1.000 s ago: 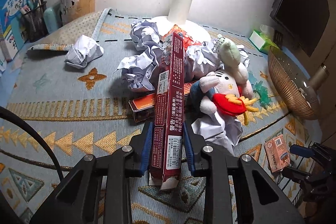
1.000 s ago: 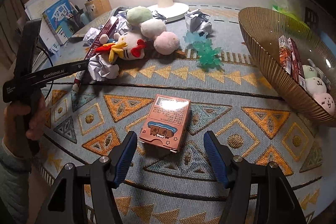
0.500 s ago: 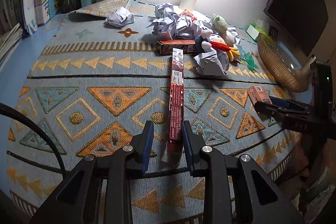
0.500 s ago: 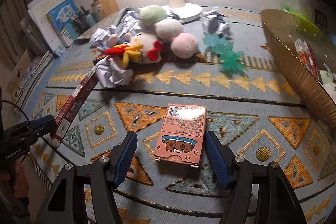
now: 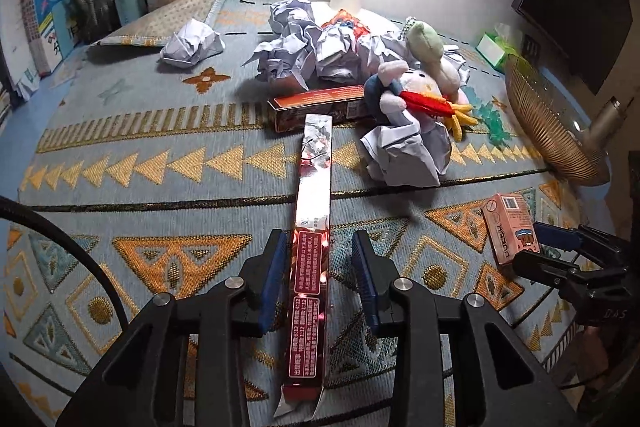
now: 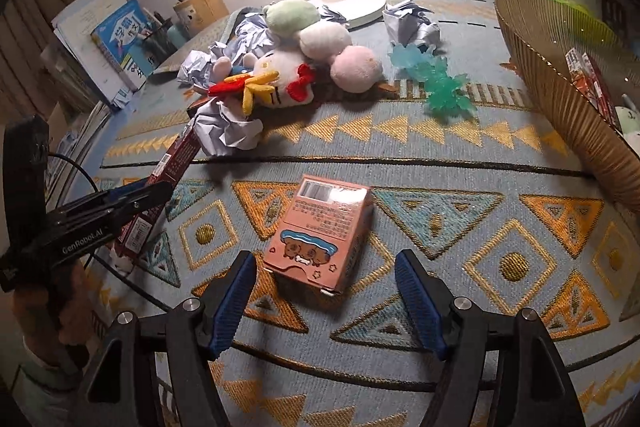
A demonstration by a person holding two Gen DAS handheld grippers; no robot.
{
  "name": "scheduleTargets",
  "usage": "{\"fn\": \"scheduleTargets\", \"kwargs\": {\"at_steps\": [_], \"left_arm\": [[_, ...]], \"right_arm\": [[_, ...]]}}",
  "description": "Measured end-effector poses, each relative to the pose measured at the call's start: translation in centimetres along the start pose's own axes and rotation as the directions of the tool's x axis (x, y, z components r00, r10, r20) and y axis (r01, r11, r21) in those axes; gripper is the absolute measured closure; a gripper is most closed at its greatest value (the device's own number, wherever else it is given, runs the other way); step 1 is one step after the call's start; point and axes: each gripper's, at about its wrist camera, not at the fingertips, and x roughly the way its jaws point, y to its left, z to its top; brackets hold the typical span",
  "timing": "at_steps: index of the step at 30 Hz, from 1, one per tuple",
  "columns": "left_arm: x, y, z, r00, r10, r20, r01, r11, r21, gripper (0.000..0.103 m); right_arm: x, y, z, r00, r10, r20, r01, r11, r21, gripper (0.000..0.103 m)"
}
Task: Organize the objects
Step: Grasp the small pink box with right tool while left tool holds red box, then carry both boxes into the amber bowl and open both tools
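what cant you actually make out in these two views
- Bowl contents: right wrist view, the near wall and frame edge hide most of them.
- Second red box: left wrist view, its far end lies under the plush.
- Long red box print: too small to read.
- Pink box: left wrist view, the right gripper covers its near end.

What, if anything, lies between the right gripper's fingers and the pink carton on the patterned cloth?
Nothing visible does. The right gripper hangs just short of the pink rectangular carton, its jaws opening, with only bare blue and orange patterned cloth between the blue finger pads and the carton's near end. The pads do not touch it.
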Motion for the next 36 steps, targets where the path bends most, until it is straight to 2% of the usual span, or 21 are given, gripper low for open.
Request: {"fn": "scheduleTargets", "kwargs": {"at_steps": [3,4,5,7,9,14,16,19,21,24,27,30,31,32,34,36], "left_arm": [[0.1,0.0,0.0,1.0,-0.003,0.021,0.003,1.0,0.006,0.071],[0.1,0.0,0.0,1.0,-0.006,0.023,0.006,1.0,0.004,0.073],[0.1,0.1,0.0,1.0,-0.011,0.023,0.011,1.0,-0.002,0.076],[0.1,0.4,0.0,0.999,-0.038,0.018,0.038,0.999,-0.023,0.087],[-0.2,0.2,-0.4,0.999,-0.047,0.019,0.048,0.998,-0.029,0.089],[-3.0,-0.7,-1.6,0.996,-0.047,0.074,0.05,0.998,-0.04,0.089],[-4.8,-1.1,-1.5,0.992,-0.07,0.106,0.075,0.996,-0.05,0.089],[-7.7,-2.6,-0.5,0.981,-0.1,0.167,0.104,0.994,-0.017,0.089],[-9.4,-4.5,0.8,0.97,-0.121,0.212,0.117,0.993,0.033,0.089],[-11.0,-8.0,3.4,0.944,-0.192,0.268,0.169,0.98,0.105,0.089],[-10.9,-11.7,6.9,0.915,-0.288,0.283,0.251,0.955,0.16,0.089],[-9.8,-15.2,10.6,0.873,-0.4,0.278,0.36,0.915,0.184,0.089],[-9.2,-16.5,11.8,0.863,-0.427,0.271,0.385,0.902,0.193,0.089],[-8.4,-18.0,12.7,0.855,-0.448,0.262,0.406,0.892,0.2,0.089],[-6.4,-20.7,14.2,0.841,-0.489,0.232,0.45,0.87,0.201,0.089],[-4.0,-23.0,15.2,0.835,-0.514,0.195,0.48,0.855,0.199,0.089]], "right_arm": [[0.9,1.7,0.6,0.998,-0.066,0.011,0.067,0.997,-0.033,0.036],[1.2,2.3,0.8,0.995,-0.098,0.02,0.099,0.994,-0.053,0.042],[1.4,2.7,0.9,0.992,-0.122,0.03,0.124,0.99,-0.074,0.054],[1.7,3.4,1.0,0.988,-0.146,0.044,0.15,0.983,-0.108,0.061],[1.5,3.7,0.8,0.992,-0.12,0.045,0.126,0.981,-0.146,0.062],[-0.8,3.5,-0.8,0.998,0.044,0.043,-0.036,0.984,-0.175,0.062],[-2.1,3.5,-0.7,0.996,0.044,0.072,-0.031,0.984,-0.173,0.062],[-5.3,1.9,-0.1,0.989,0.055,0.135,-0.037,0.99,-0.134,0.062],[-8.0,0.2,0.6,0.98,0.051,0.193,-0.033,0.995,-0.095,0.062],[-12.4,-3.0,2.1,0.958,-0.014,0.287,0.025,0.999,-0.033,0.062],[-17.0,-6.7,4.1,0.918,-0.126,0.375,0.113,0.992,0.058,0.062],[-20.9,-10.5,5.7,0.869,-0.218,0.445,0.163,0.974,0.159,0.062],[-21.7,-12.0,6.3,0.86,-0.24,0.451,0.167,0.966,0.197,0.062],[-22.2,-13.4,6.8,0.86,-0.244,0.448,0.15,0.96,0.236,0.062],[-22.2,-16.5,7.8,0.875,-0.228,0.427,0.092,0.944,0.317,0.062],[-21.3,-18.9,8.6,0.887,-0.228,0.401,0.071,0.927,0.369,0.062]]}}
